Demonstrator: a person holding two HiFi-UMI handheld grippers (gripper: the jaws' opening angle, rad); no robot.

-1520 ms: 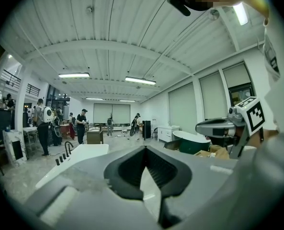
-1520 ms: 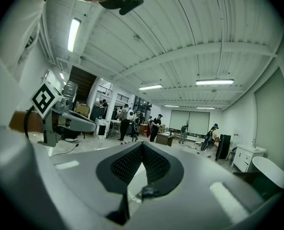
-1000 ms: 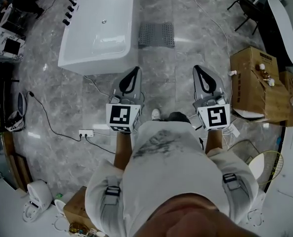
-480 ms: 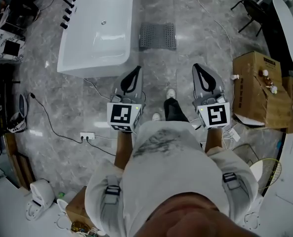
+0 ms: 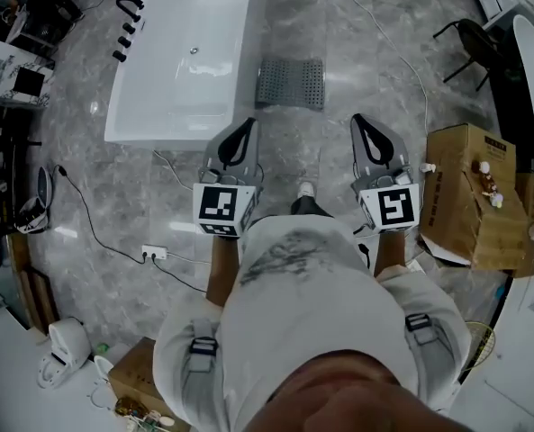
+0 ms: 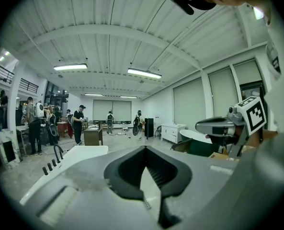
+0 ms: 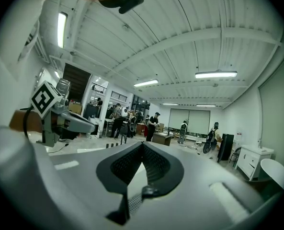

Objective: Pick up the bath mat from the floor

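A grey perforated bath mat (image 5: 290, 83) lies flat on the marble floor beside the white bathtub (image 5: 184, 61), ahead of me in the head view. My left gripper (image 5: 244, 126) is held out level and is shut, with nothing in it. To its right my right gripper (image 5: 364, 121) is likewise shut and holds nothing. Both tips hang short of the mat, high above the floor. In the left gripper view the left gripper (image 6: 144, 150) has its jaws pressed together, and the right gripper (image 7: 142, 145) looks the same in its own view. The mat appears in neither gripper view.
A cardboard box (image 5: 472, 194) with small items on top stands on the right. A white cable (image 5: 394, 36) runs across the floor past the mat. A black cable and a power strip (image 5: 154, 253) lie at the left. A black chair (image 5: 472, 45) stands far right. People (image 6: 78, 123) stand far off.
I have walked forward: the bathtub, mat and cardboard box have slid down the head view toward me. Both grippers keep the same shut, level pose in front of me.
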